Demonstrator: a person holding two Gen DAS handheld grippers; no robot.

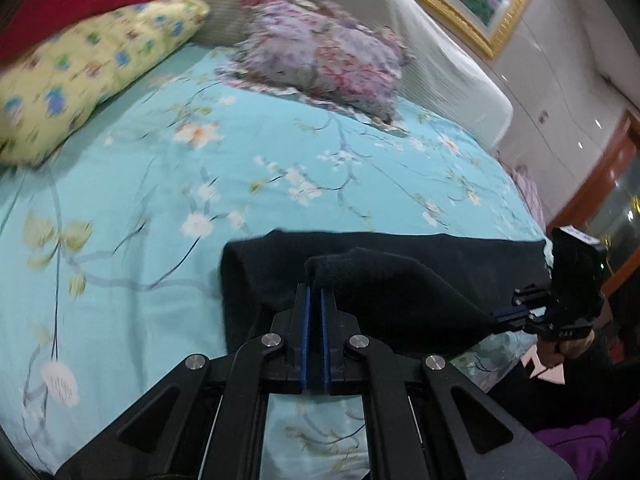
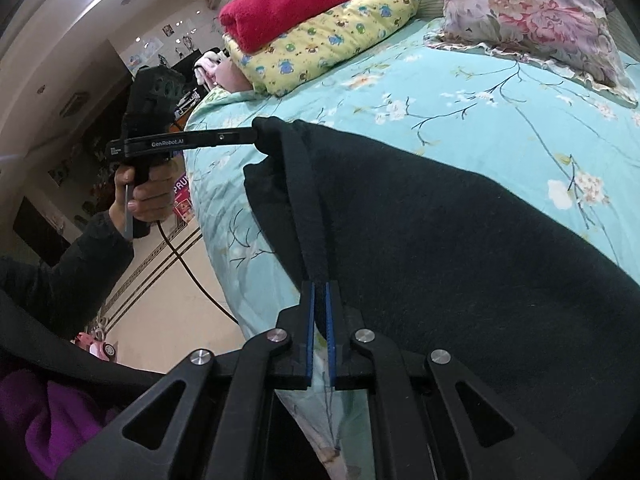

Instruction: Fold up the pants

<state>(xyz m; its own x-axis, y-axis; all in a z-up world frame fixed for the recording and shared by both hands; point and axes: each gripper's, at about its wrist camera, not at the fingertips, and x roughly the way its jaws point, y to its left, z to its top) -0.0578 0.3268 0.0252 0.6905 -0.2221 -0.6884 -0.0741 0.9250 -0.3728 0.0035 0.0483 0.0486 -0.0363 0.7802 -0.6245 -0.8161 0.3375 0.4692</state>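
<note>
Left wrist: hand-held gripper (image 1: 315, 292) pinches black pants (image 1: 400, 280) on bed (image 1: 160, 184).

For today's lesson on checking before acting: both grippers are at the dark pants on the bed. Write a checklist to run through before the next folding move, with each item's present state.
1. Left gripper shut on the pants: ok, dark cloth sits between its pads.
2. Right gripper shut on the pants: ok, a cloth edge is pinched between the blue pads.
3. Edge between the two grips taut: ok in the right wrist view.
4. Bedsheet beyond the pants free for the fold: ok; the floral pillow and yellow pillow lie apart, near the headboard.
5. Pants smooth underneath: cannot tell.
6. Only one layer gripped: cannot tell.
</note>
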